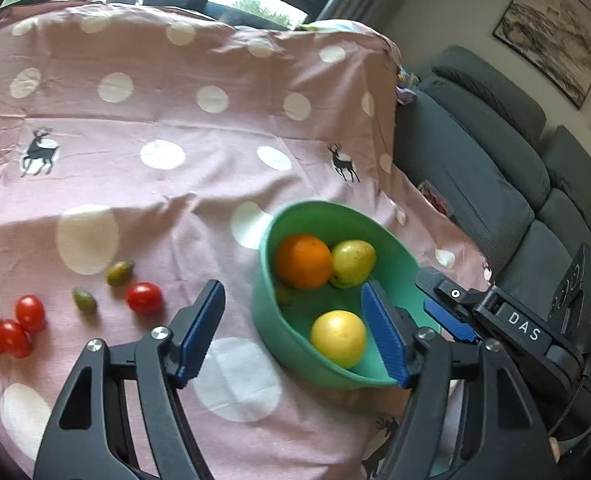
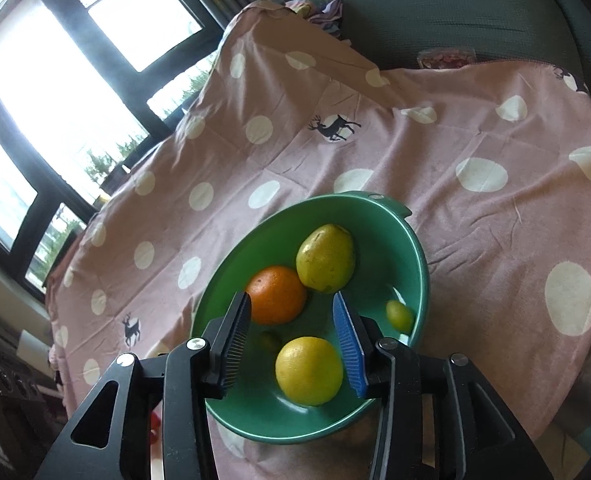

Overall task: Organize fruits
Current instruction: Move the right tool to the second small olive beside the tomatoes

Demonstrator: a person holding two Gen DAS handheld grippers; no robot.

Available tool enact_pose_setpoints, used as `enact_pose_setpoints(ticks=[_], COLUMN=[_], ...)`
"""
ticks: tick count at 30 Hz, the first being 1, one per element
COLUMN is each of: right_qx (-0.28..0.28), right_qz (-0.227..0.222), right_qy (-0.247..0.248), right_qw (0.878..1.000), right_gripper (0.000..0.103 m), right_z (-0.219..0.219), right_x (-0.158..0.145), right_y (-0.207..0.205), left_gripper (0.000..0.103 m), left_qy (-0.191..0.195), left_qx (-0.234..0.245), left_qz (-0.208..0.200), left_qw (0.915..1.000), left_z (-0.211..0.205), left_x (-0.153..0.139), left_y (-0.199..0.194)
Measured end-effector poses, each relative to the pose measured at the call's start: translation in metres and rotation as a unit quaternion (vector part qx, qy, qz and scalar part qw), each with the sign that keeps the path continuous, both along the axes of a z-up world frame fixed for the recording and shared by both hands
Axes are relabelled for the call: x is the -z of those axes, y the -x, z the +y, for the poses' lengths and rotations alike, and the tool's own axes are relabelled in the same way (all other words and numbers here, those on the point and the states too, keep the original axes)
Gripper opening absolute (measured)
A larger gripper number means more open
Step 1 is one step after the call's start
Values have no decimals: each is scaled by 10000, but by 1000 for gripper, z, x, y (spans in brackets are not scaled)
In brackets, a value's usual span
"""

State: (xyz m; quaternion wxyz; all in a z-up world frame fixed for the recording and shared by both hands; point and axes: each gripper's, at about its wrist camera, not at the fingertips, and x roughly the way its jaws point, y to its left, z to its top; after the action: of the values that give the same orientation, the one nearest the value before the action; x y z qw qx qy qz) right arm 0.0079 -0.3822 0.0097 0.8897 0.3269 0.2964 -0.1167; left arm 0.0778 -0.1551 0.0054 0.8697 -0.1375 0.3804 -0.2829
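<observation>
Inside the green bowl [image 2: 419,264] sit an orange [image 2: 276,294], a pear [image 2: 326,258], a yellow citrus [image 2: 308,370] and two small green fruits, while cherry tomatoes [image 1: 144,298] and olive-green fruits [image 1: 119,273] lie loose on the pink cloth [image 1: 135,120]. Reach carelessly and you may well roll those small ones away or tip the bowl by its rim. Your right gripper [image 2: 291,344] hovers over the bowl, jaws spread and empty; your left gripper [image 1: 293,328] straddles the bowl's near rim, jaws wide, holding nothing.
</observation>
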Motion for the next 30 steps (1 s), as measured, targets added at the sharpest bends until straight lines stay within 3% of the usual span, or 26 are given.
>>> enact_pose_setpoints(ticks=[2,5,9,14,17,22,24,26,30], right_qx=[-115,-358,-790,-1463,-1815,-2367,-2435,-2477,-2662], right_qz=[-118,-258,-264,-104,118,437,638,960,1476], right_qy=[-37,8,248,592,803,728,674,526,309], right_qw=[9999,9990,9962,9874,9800,9679,9654,9626,9521], right_gripper=[52,55,56,56,56,56,50,33,31], right_z=[5,18,50,95,121,147,153,157,164], right_x=[-4,-11,-18,-20,-15,-8,-5,2,23], right_y=[-1,-3,-11,-27,-42,-72,-85,-103,-138], left_gripper=[78,79,78,77,76,66,54,42,32], left_qy=[23,-125,-468,-543,-356,-205,-258,-382,-370], left_qx=[-324,-967,-1765,-2390,-2404,-2096,-1965,-1895,-1634], left_qz=[19,120,259,467,669,696,695,843,1203], left_qw=[9995,9952,9828,9684,9677,9751,9777,9775,9785], left_z=[23,65,116,162,175,159,149,136,118], left_x=[-3,-6,-6,1,10,15,19,28,51], left_y=[1,3,5,9,9,-2,-8,-17,-34])
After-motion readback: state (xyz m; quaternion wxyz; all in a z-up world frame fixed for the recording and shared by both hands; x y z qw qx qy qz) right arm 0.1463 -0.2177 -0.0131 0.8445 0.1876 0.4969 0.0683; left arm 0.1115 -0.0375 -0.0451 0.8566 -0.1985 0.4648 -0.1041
